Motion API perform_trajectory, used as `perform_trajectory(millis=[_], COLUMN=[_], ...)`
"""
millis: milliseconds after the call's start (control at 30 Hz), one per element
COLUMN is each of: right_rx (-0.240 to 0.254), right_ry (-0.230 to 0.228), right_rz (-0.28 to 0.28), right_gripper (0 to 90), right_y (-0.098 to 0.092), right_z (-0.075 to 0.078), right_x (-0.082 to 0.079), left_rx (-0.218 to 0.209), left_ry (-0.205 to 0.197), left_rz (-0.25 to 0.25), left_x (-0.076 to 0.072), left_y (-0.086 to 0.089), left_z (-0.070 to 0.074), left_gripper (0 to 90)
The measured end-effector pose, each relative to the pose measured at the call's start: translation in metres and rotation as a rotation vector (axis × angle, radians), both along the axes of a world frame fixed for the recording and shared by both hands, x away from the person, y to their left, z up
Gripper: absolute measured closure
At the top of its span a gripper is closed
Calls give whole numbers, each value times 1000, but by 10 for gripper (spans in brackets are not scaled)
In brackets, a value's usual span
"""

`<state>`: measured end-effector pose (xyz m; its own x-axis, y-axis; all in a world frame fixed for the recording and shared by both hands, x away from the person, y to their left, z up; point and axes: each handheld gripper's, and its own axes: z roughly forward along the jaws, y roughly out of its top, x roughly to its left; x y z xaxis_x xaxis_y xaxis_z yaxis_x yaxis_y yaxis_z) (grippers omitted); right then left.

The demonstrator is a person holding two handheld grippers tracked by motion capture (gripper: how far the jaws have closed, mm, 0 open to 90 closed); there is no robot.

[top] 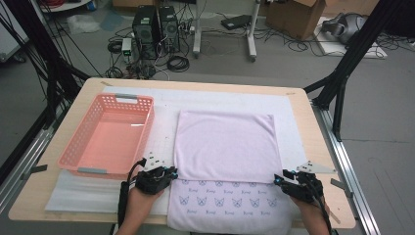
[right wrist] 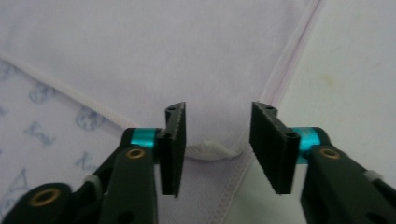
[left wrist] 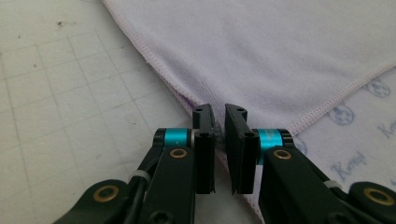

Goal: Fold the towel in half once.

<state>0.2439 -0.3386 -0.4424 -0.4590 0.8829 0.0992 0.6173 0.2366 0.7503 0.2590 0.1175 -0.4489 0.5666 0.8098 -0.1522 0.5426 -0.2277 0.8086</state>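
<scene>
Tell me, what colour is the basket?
Pink, like salmon; the basket shows best in the high view.

Black left gripper [left wrist: 219, 133] with teal bands, brass screws, ribbed pads.

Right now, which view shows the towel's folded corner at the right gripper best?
The right gripper view: the folded corner sits bunched between the right gripper's open jaws. The high view shows the whole towel, but that corner is tiny beside the gripper. The left gripper view shows the opposite corner instead.
</scene>
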Motion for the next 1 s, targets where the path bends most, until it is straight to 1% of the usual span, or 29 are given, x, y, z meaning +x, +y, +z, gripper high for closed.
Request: perform_trajectory(millis=[33, 100, 167, 233, 267, 333, 400, 467, 500, 533, 700, 733, 767, 833, 1000], right_rx=[-12, -17, -21, -21, -28, -56, -64, -46, -36, -26, 0, 6, 7, 16, 22], right_ry=[6, 6, 10, 12, 12, -1, -7, -5, -1, -1, -13, -6, -9, -6, -9], right_rz=[3, 0, -1, 8, 16, 25, 28, 30, 26, 26, 27, 24, 26, 23, 20], right_gripper=[624, 679, 712, 788, 813, 840, 851, 855, 856, 857, 859, 859, 860, 860, 860], right_y=[1, 1, 3, 4, 5, 7, 8, 7, 6, 5, 1, 1, 0, 0, -1], right_z=[-2, -1, -2, -2, -2, -1, 0, 0, 0, 0, 2, 3, 3, 4, 4], right_x=[0, 0, -1, -1, -1, -2, -2, -2, -2, -3, -4, -5, -5, -7, -13], left_rx=[1, -16, -25, -31, -37, -44, -57, -62, -79, -84, -118, -126, -136, -148, -183], left_ry=[-7, -27, -43, -68, -75, -92, -89, -86, -83, -81, -67, -64, -62, -55, -53], left_rz=[-4, -13, -16, -23, -27, -32, -36, -37, -36, -37, -32, -30, -28, -25, -18], left_x=[-1, -2, -3, -4, -5, -6, -7, -7, -6, -7, -7, -8, -8, -10, -20], left_y=[1, 1, 2, 2, 1, 2, 2, 3, 3, 4, 6, 7, 7, 9, 13], left_z=[1, 2, 4, 6, 7, 9, 9, 9, 9, 9, 10, 10, 10, 10, 11], left_gripper=[824, 822, 823, 846, 851, 859, 863, 866, 867, 867, 869, 870, 871, 871, 874])
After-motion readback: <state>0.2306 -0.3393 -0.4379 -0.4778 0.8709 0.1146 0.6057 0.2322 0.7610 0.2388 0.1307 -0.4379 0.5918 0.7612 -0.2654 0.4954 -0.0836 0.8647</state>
